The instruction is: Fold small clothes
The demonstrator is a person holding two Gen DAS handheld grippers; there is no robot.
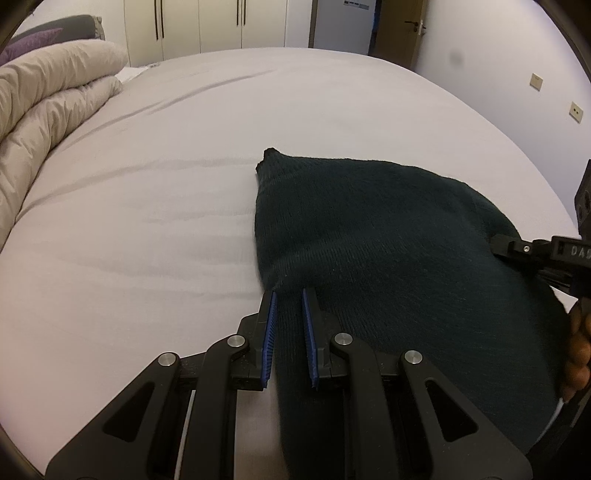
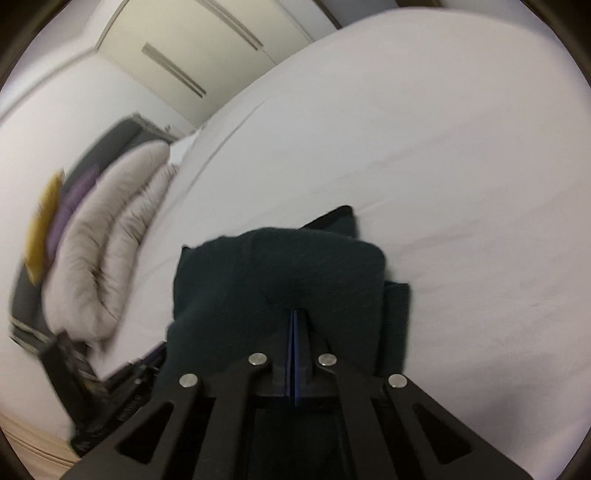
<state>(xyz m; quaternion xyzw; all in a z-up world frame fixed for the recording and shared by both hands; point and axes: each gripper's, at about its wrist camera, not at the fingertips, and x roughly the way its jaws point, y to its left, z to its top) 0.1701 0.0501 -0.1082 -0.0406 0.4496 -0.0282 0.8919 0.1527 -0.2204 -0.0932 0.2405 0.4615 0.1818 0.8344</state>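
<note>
On bed [image 1: 184,184] | dark knit garment [image 1: 369,240] | left hand-held gripper [image 1: 289,295] parted astride its edge | right hand-held gripper [image 2: 295,314] clamps fold

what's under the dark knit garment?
The white bed sheet shows all around the dark knit garment. Beneath the fabric is covered, so unseen.

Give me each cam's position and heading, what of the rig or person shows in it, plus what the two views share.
Left wrist: on the left claw, low over the bed, facing the wardrobe; its open blue pads straddle the dark knit garment. The right claw and the person's hand show at right.
Right wrist: on the right claw, tilted and blurred, shut on the garment's bunched edge.
Shared: garment, bed, beige duvet, wardrobe.
</note>
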